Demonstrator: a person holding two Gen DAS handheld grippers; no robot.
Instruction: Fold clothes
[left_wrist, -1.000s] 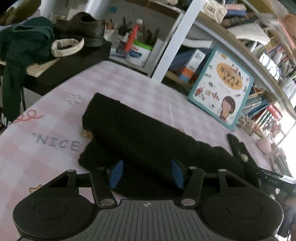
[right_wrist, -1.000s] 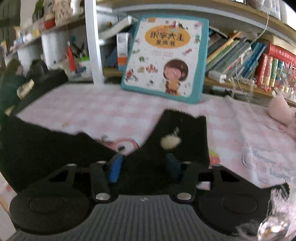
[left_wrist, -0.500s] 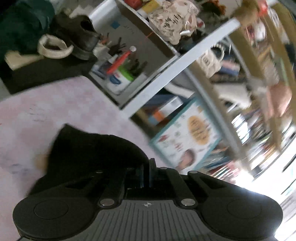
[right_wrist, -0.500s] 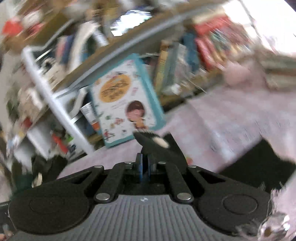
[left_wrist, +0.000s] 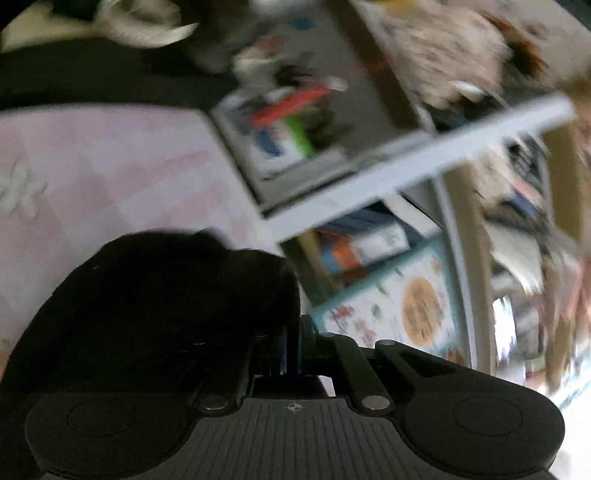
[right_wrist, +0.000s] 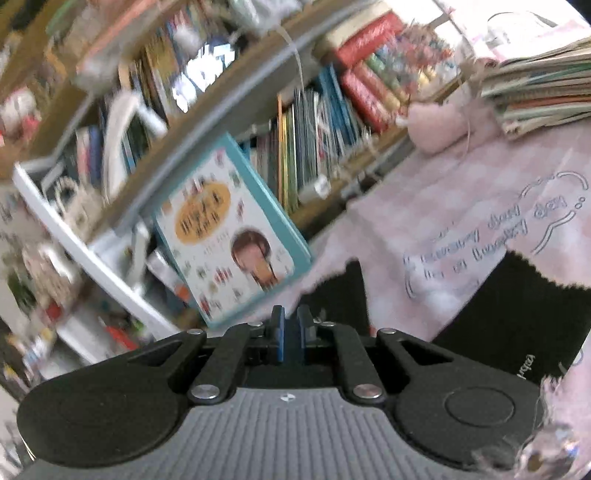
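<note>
Pinching the black garment (left_wrist: 166, 295) are both closed tools: left gripper (left_wrist: 293, 343) and right gripper (right_wrist: 290, 332). It is being lifted off the pink checked cloth (right_wrist: 461, 206); edges should be kept level.

Background's pretty cluttered: a teal-edged picture book (right_wrist: 229, 236) with a cartoon kid on the cover leans against a packed bookshelf (right_wrist: 332, 122), and it turns up in the left view too (left_wrist: 399, 306). The pink checked bedsheet (right_wrist: 461, 206) has looping script printed on it. A pink plush toy (right_wrist: 436, 125) sits near a stack of papers (right_wrist: 543, 96). A white tub of pens (left_wrist: 280, 133) is blurry.
</note>
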